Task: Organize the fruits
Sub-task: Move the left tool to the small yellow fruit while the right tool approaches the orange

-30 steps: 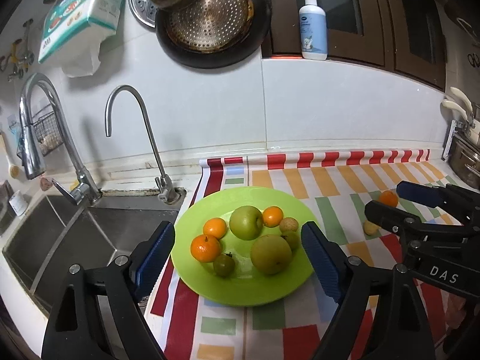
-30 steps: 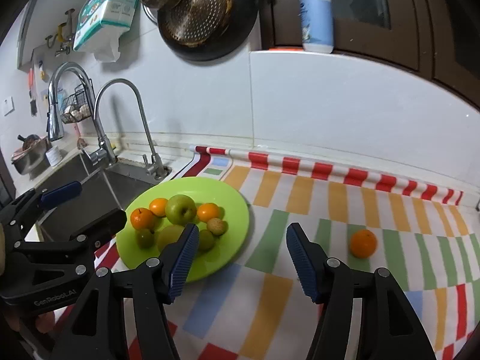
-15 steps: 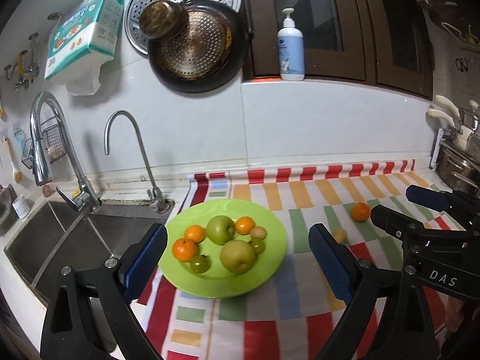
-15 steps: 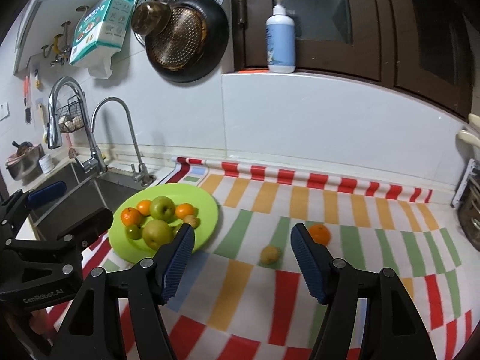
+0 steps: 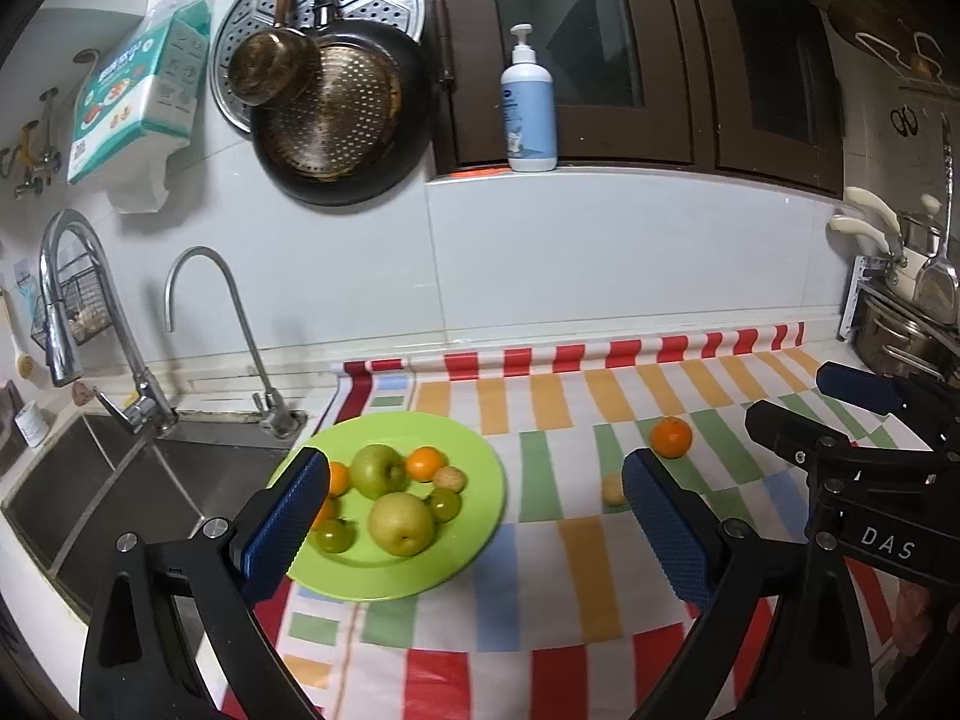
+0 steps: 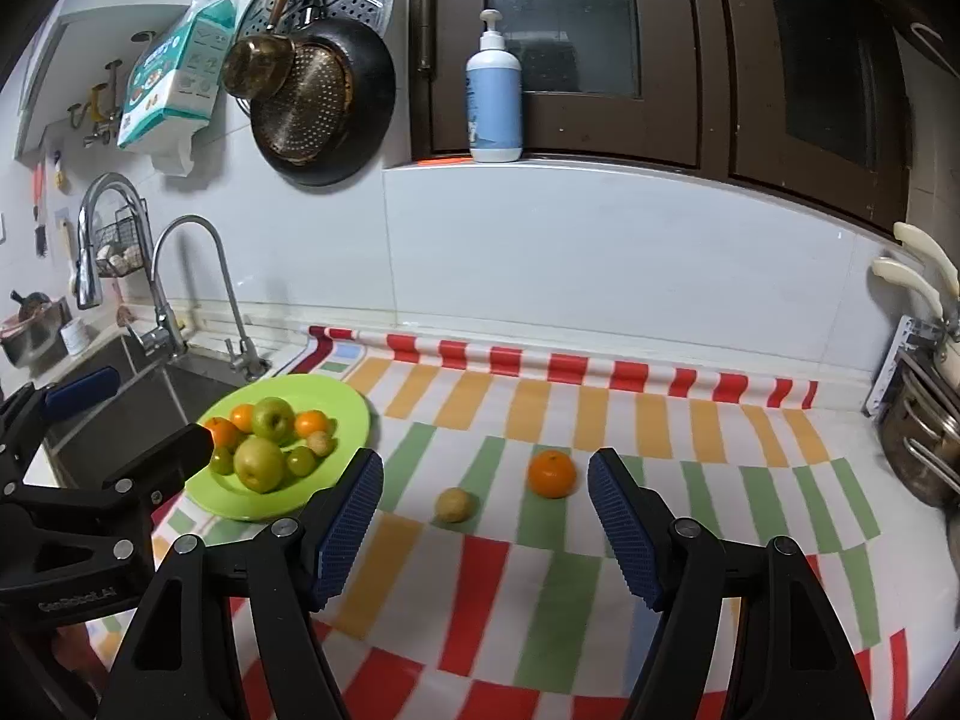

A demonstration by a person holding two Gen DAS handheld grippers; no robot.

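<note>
A lime green plate (image 5: 480,498) (image 6: 348,420) sits on the striped mat beside the sink and holds several fruits: green apples, small oranges, small green and tan fruits. An orange (image 5: 671,437) (image 6: 551,474) and a small tan fruit (image 5: 613,489) (image 6: 455,504) lie loose on the mat right of the plate. My left gripper (image 5: 474,531) is open and empty, raised in front of the plate. My right gripper (image 6: 486,522) is open and empty, raised in front of the two loose fruits.
A steel sink (image 5: 120,480) with two taps (image 5: 198,312) lies left of the plate. Pans (image 5: 336,114) hang on the wall; a pump bottle (image 5: 528,108) stands on the ledge. Steel pots (image 6: 918,438) stand at the far right. The striped mat (image 6: 540,576) covers the counter.
Both grippers have pulled back and up from the plate, so more counter shows. The orange and tan fruit are now framed between the right gripper's fingers. Both stayed open.
</note>
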